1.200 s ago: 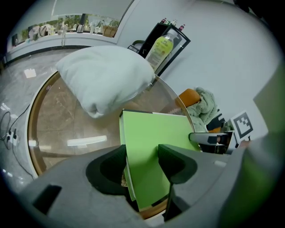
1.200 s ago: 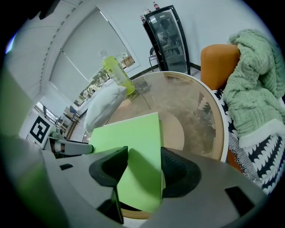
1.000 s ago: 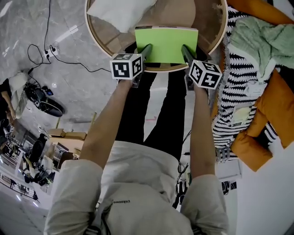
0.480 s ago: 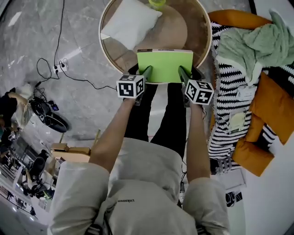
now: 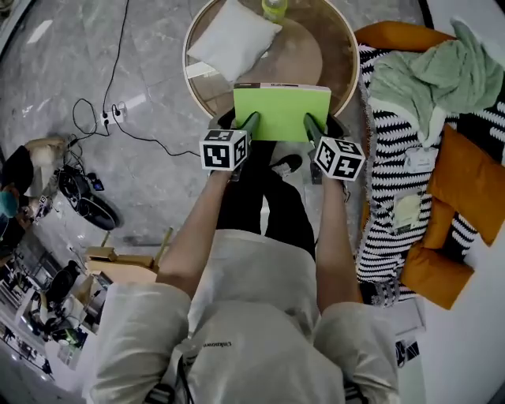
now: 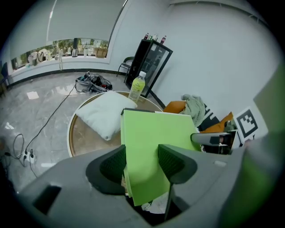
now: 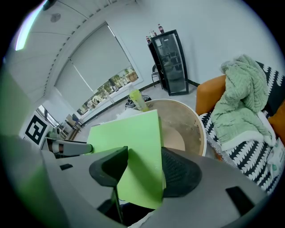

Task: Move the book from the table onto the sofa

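Head view, looking steeply down: a person holds a bright green book (image 5: 282,110) by its near edge with two hand-held grippers, the left hand-held gripper (image 5: 251,120) clamped on the near left corner and the right hand-held gripper (image 5: 310,122) on the near right corner. The book lies over the near rim of the round wooden desk (image 5: 188,63), its near edge out past the rim above the person's legs; whether it touches the desk cannot be told. A white pillow (image 5: 233,39) rests on the desk's left side and a yellow-green bottle (image 5: 274,6) stands at its far edge. To the right sits the orange sofa (image 5: 469,177), draped with a black-and-white striped throw (image 5: 387,197) and a pale green blanket (image 5: 434,75), well apart from the book. Left gripper view shows both jaws pressed to the green cover; right gripper view shows the same on the other side, the jaws closed on the book's edge.
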Motion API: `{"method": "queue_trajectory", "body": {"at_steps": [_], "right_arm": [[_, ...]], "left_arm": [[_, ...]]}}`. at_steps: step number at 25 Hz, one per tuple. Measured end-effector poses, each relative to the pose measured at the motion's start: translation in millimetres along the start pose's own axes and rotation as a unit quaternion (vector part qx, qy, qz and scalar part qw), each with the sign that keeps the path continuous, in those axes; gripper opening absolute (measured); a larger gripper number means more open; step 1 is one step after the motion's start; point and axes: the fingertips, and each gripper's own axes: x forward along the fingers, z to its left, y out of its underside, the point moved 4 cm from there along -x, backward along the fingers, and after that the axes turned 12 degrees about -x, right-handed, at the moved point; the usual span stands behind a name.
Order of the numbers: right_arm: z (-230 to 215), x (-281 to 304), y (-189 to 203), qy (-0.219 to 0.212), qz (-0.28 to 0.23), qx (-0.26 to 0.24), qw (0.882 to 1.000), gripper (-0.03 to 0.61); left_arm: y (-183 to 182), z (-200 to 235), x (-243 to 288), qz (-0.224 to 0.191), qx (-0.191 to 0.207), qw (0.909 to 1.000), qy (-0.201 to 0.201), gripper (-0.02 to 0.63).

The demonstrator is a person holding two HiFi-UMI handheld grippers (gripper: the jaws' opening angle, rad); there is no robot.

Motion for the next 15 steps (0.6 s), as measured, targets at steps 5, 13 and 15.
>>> {"method": "queue_trajectory", "body": {"at_steps": [5, 13, 15], "right_arm": [[14.5, -40.0, -13.6, -0.007, -0.026, -0.014, 1.0, 0.212], [23.6, -112.9, -6.2, -0.001, -0.063, -0.007, 0.998, 0.212], [25.9, -128.4, -3.4, 0.004, -0.072, -0.004, 0.997, 0.212]], "left_arm": [[-0.4, -21.0, -41.0, -0.023, 0.006, 0.9997, -0.002, 0.232], [15.7, -67.3, -93.2, -0.046, 0.034, 0.9983, 0.008, 0.232], [18.3, -76.5, -103.4, -0.051, 0.028, 0.9983, 0.011, 0.232]]}}
